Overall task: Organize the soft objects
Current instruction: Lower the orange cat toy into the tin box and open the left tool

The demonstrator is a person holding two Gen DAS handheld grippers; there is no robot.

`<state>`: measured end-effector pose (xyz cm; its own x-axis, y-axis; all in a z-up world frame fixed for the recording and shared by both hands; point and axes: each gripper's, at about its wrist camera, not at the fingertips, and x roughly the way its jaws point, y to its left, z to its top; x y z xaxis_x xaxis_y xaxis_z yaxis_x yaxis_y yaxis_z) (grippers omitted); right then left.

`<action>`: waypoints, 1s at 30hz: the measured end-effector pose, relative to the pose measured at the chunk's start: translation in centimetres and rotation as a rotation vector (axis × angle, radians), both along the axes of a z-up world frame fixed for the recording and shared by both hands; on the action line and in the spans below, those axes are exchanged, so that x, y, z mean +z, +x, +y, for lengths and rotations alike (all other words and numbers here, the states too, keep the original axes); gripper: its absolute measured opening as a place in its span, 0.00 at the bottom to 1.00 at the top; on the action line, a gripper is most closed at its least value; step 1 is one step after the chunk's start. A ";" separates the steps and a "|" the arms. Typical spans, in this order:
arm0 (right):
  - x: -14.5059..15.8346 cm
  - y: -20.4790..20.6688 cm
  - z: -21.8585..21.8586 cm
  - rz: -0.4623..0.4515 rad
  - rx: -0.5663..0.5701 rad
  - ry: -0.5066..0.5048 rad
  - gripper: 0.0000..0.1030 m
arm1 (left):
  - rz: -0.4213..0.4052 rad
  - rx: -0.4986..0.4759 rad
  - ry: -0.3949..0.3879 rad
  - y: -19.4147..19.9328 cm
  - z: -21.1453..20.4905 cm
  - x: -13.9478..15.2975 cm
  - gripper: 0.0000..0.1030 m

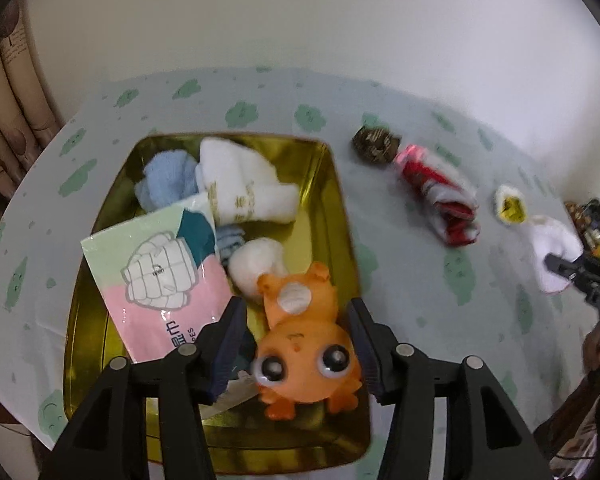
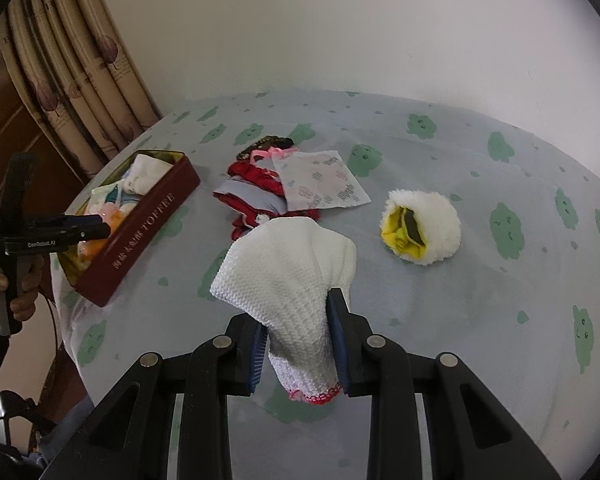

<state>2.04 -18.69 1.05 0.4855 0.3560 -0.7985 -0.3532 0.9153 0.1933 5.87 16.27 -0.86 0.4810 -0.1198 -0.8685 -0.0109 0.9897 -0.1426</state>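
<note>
A: The orange toy (image 1: 306, 344) is lying right under your left claw (image 1: 298, 344), between the fingers, in the near end of the gold-lined tin (image 1: 332, 200). The fingers are standing clear of it on both sides, so that claw is holding nothing.

B: And my right one?

A: Your right claw (image 2: 300, 344) is clamping a white knitted cloth (image 2: 288, 276) above the table (image 2: 440, 300), well apart from the tin. The free end is flopping forward over the fingertips.

B: What is waiting outside?

A: The red and white bundle (image 2: 256, 192) with a printed sachet (image 2: 320, 180) on it, the white fluffy piece with the yellow inside (image 2: 422, 226), and a small dark patterned item (image 1: 374, 144) at the far side.

B: What could be going wrong from here?

A: The tin is filling up: a blue cloth (image 1: 166, 180), a white towel (image 1: 240, 184) and a wipes pack (image 1: 160, 280) are crowding it, and the pack is leaning over the left rim. If you are lifting the left claw carelessly, a finger could be snagging the toy or tipping the pack out. The dangling cloth could be catching the tin's edge and draping outside as you are bringing it over.
</note>
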 end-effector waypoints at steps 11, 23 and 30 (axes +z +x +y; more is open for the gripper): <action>3.3 0.3 4.5 -0.018 0.073 0.113 0.26 | -0.169 0.175 -0.046 -6.8 1.2 4.1 0.65; 2.9 6.3 19.0 0.124 0.160 0.333 0.26 | -0.159 0.256 0.020 -13.4 0.9 0.8 0.65; -0.7 9.7 23.3 0.180 0.073 0.287 0.27 | -0.168 0.289 -0.083 -14.2 3.0 0.9 0.65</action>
<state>11.77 4.60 0.37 0.3108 0.6074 -0.7311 -0.3524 0.7880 0.5048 -8.29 19.30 0.02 0.6410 -0.0246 -0.7671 -0.2585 0.9342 -0.2460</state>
